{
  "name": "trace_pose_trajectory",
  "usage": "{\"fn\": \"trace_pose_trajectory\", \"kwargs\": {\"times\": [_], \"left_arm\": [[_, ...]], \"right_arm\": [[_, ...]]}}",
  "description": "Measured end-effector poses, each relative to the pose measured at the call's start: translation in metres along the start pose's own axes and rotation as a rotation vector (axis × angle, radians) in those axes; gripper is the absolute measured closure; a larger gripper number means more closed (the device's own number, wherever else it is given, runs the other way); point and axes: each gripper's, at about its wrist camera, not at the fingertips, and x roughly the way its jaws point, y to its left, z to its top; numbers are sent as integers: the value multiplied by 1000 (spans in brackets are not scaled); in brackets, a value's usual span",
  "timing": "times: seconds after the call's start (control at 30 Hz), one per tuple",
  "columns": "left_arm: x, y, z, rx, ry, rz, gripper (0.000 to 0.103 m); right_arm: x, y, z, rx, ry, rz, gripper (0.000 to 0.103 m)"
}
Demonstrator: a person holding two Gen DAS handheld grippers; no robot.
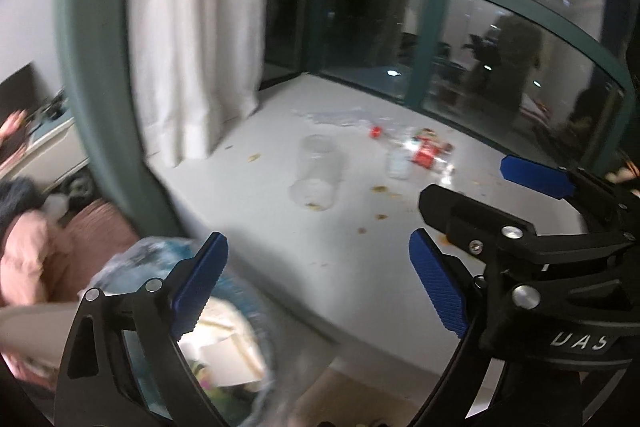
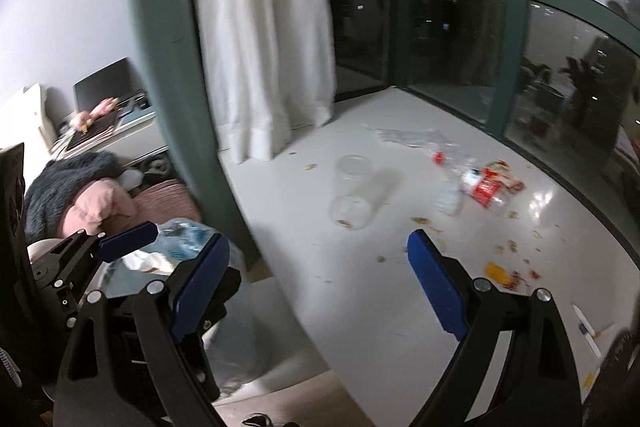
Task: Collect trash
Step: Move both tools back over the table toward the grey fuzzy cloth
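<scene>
Hovering over the white surface (image 1: 256, 227) with blue pads spread wide and nothing pinched: left tool (image 1: 318, 287), seen from its own camera. Lower left of it, partly behind its left finger, a clear trash bag (image 1: 224, 315) with paper and scraps inside, blurred. Ahead and slightly left of centre, a clear plastic cup (image 1: 316, 171) lying on its side, crumbs in its near end. Further ahead and right, a clump of trash: crushed clear bottle (image 1: 398, 163) with red cap (image 1: 376, 131), touching red wrappers (image 1: 426, 153). Beyond the clump, a sheet of clear plastic film (image 1: 332, 117) flat by the window. Scattered crumbs (image 1: 380, 189) near the right finger.

Crossing in at the right of that view, the right tool (image 2: 318, 287), likewise spread, gripping nothing. From its camera, left to right: left tool's blue pad at lower left, just above the bag (image 2: 184, 247); white curtain (image 2: 264, 47) hanging far ahead left; cup (image 2: 354, 191) ahead near centre; bottle and wrappers (image 2: 486, 187) ahead right; orange food scraps (image 2: 498, 273) just beside the right finger; a white stick-like item (image 2: 586, 327) at far lower right, too blurred to name.
</scene>
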Motion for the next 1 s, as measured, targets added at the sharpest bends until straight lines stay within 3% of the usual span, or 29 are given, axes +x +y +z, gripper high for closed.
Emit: {"fn": "trace_pose_trajectory", "kwargs": {"times": [0.23,0.5,0.7,1.0], "left_arm": [[17,-76,4,135,3,-122,13],[35,-149,4,198,10,-205,13],[42,-192,2,207,21,-208,13],[53,-214,5,213,37,-177,13]], "right_arm": [[-23,-55,-18,75,-9,-109,16],[-48,-120,-39,147,-11,-191,16],[-60,-159,-52,166,-9,-194,16],[-57,-190,-55,190,-2,-158,16]]}}
